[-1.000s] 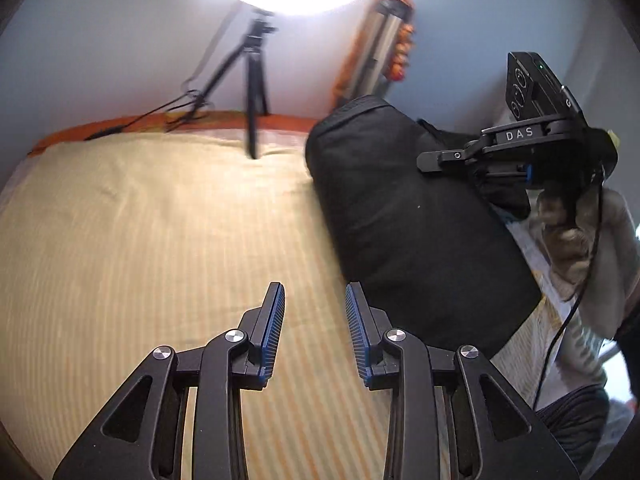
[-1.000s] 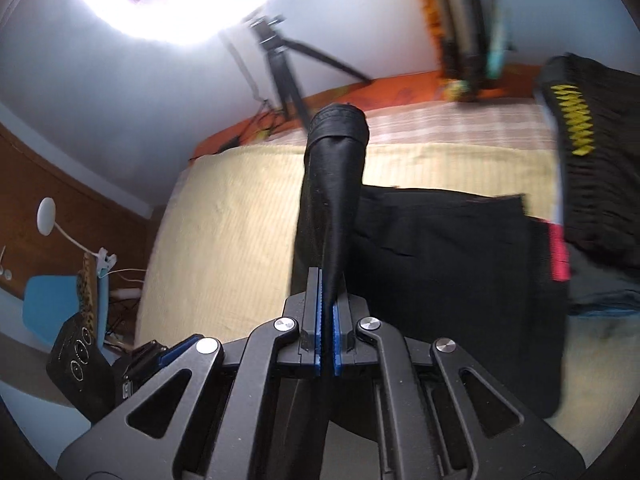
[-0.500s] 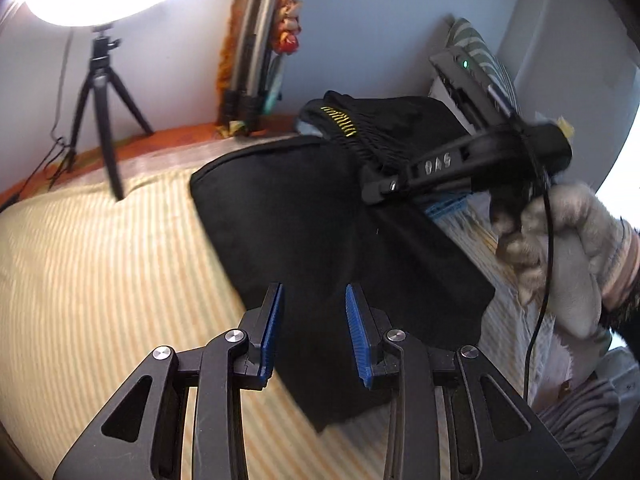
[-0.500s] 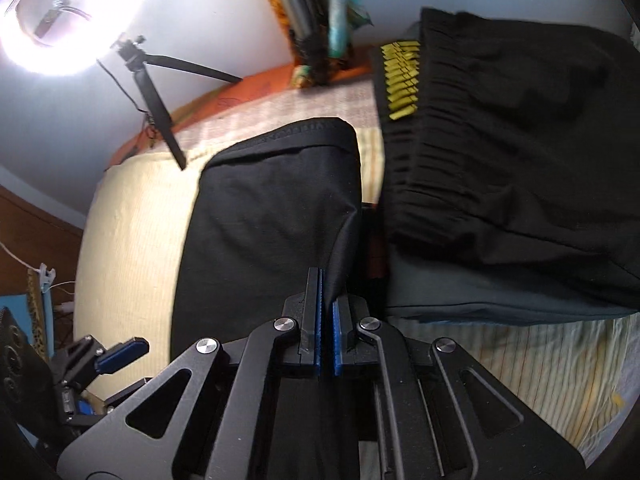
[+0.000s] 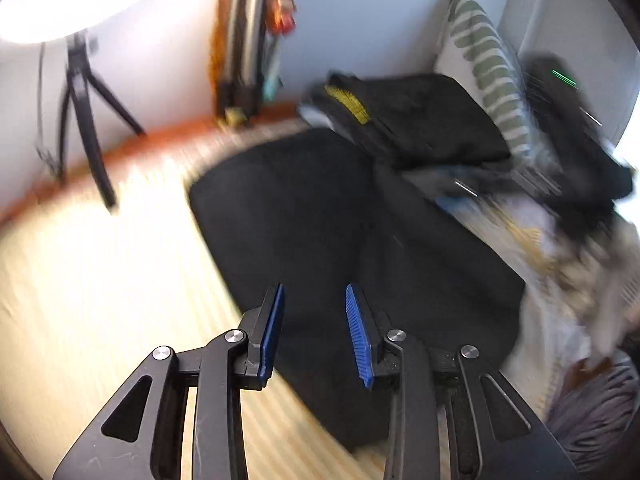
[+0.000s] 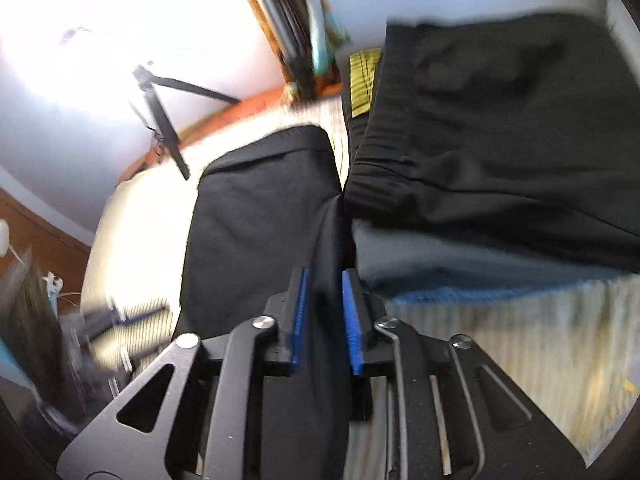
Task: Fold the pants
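Pale blue walls closed off the far side of a bed [image 5: 100, 280] covered in a yellow striped sheet, with a ring light on a black tripod [image 5: 84, 120] standing at its far edge.

From the left wrist camera, the black pants [image 5: 320, 220] lay folded flat on the sheet, on the near side of the tripod. Beyond them sat a stack of folded dark clothes [image 5: 420, 120], leaning against a green-striped pillow [image 5: 488, 68]. The left gripper [image 5: 314, 320] hovered over the near part of the pants, its jaws narrowly apart with nothing between them, probably kept free to smooth the fold or take a new edge.

From the right wrist camera, the pants [image 6: 260, 220] again lay nearer than the tripod [image 6: 168, 120], just beside the stack of folded dark clothes [image 6: 500, 128]. The right gripper [image 6: 324, 308] had just been opening its jaws; a ridge of black cloth ran between the blue pads, which no longer pinched it. That likely meant the carried edge was being let go so the fold could settle.
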